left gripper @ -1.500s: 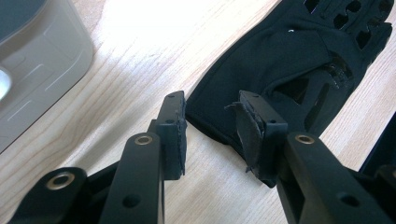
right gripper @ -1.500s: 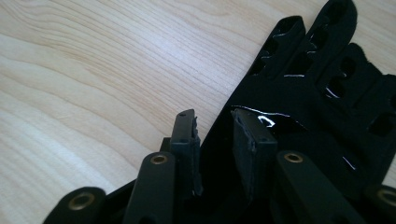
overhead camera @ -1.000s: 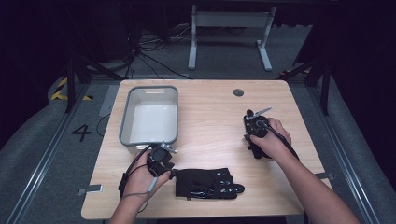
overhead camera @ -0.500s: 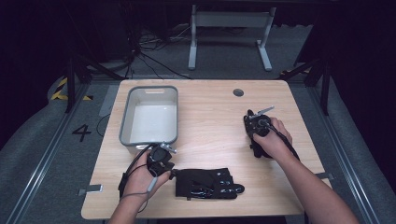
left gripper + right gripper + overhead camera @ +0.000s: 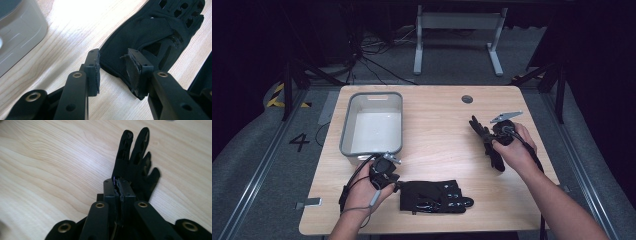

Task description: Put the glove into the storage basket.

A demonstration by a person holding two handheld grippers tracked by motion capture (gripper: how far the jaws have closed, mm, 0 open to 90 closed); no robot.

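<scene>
a pale wooden worktop (image 5: 437, 150) carries a grey plastic bin (image 5: 373, 125) toward its far left, its inside bare and white. two black gloves lie on the wood, well apart from each other.

the near glove (image 5: 434, 196) lies flat close to the front edge, left of centre, its fingers pointing to the right. the left gripper (image 5: 384, 172), held in the person's left hand (image 5: 364, 187), sits just beside the glove's cuff end, between the bin's near corner and the glove. in the left gripper view the jaws stand apart, with wood showing between them; the cuff edge of the near glove (image 5: 150, 35) lies at the gap and under the right-hand jaw, whose pad looks torn and frayed. a corner of the bin (image 5: 17, 32) shows at the upper left of that view.

the far glove (image 5: 484, 142) lies on the right half of the worktop, its fingers pointing away and to the left. the right gripper (image 5: 502, 131), held in the person's right hand (image 5: 514, 150), is at its cuff. in the right gripper view the jaws are pressed together on the cuff of the far glove (image 5: 135, 167), whose fingers spread out flat on the wood beyond them.
</scene>
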